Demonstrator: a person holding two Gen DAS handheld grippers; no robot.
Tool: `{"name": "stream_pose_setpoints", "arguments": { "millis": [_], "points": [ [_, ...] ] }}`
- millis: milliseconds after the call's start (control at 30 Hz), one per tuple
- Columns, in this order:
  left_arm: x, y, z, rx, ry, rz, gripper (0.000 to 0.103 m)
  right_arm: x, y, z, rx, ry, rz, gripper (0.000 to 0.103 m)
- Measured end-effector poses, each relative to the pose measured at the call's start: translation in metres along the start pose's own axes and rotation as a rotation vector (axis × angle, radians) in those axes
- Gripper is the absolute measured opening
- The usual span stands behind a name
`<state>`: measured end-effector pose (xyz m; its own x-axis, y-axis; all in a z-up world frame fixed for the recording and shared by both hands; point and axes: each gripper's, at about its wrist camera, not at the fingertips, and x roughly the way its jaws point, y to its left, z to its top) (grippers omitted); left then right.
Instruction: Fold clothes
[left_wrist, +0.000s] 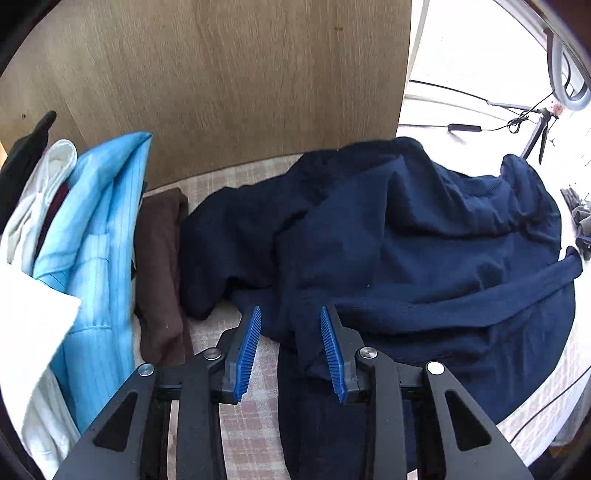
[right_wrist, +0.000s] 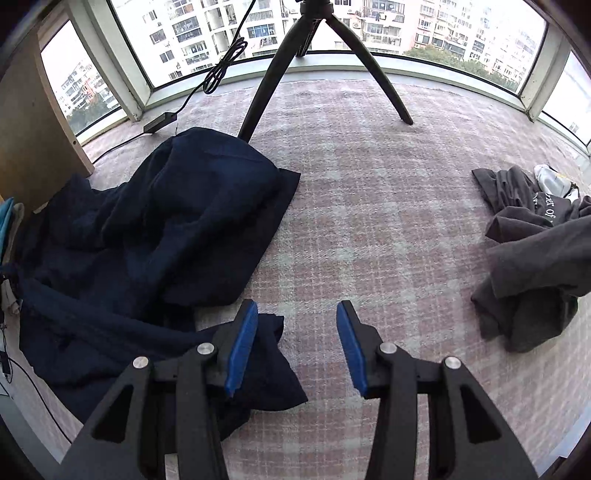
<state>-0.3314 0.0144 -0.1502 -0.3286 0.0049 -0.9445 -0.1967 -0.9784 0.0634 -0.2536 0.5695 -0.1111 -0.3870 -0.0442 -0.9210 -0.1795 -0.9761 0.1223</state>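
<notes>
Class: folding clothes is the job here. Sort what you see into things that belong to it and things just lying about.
Belongs to the job:
- crumpled navy blue fabric garment
- heaped grey printed sweatshirt

Just lying about:
- black tripod
- black cable with adapter block

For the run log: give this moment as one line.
phase: pre-grasp | left gripper: open, straddling navy garment edge | right gripper: open, empty | garment: crumpled, unfolded
</notes>
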Motion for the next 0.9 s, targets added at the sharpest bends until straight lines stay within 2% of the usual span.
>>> {"name": "stream_pose_setpoints", "arguments": {
  "millis": [133,233,367,467,533,567,600,800,900],
  "points": [
    [0.002,-0.004,-0.011,0.060,0.022,0.006,0.039,-0.017,0.010,-0.013,-0.082,-0.013,0.023,0.044],
    [0.003,-0.007,-0.019,0.105,0.038,0.011,0.039,-0.015,0.018,-0.026,-0.100,0.009,0.068,0.044],
    [0.004,-0.011,-0.030,0.166,0.059,0.018,0.040,-0.004,0.026,-0.039,-0.127,0.046,0.062,0.045],
    [0.022,-0.014,-0.022,0.175,0.075,0.031,0.039,0.002,0.023,-0.042,-0.116,0.073,0.069,0.045],
    [0.026,-0.015,-0.016,0.180,0.070,0.027,0.031,0.001,0.021,-0.042,-0.108,0.071,0.070,0.045],
    [0.027,-0.015,-0.013,0.180,0.066,0.013,0.019,0.000,0.019,-0.042,-0.104,0.069,0.070,0.045],
    [0.026,-0.015,-0.011,0.175,0.067,-0.005,0.013,-0.001,0.017,-0.041,-0.098,0.064,0.066,0.045],
    [0.000,-0.010,0.008,0.143,-0.022,-0.038,0.006,-0.009,0.006,-0.036,-0.057,0.024,0.069,0.045],
    [0.003,-0.013,0.017,0.169,-0.001,-0.030,0.006,-0.008,0.006,-0.036,-0.067,0.032,0.073,0.045]
  ]
}}
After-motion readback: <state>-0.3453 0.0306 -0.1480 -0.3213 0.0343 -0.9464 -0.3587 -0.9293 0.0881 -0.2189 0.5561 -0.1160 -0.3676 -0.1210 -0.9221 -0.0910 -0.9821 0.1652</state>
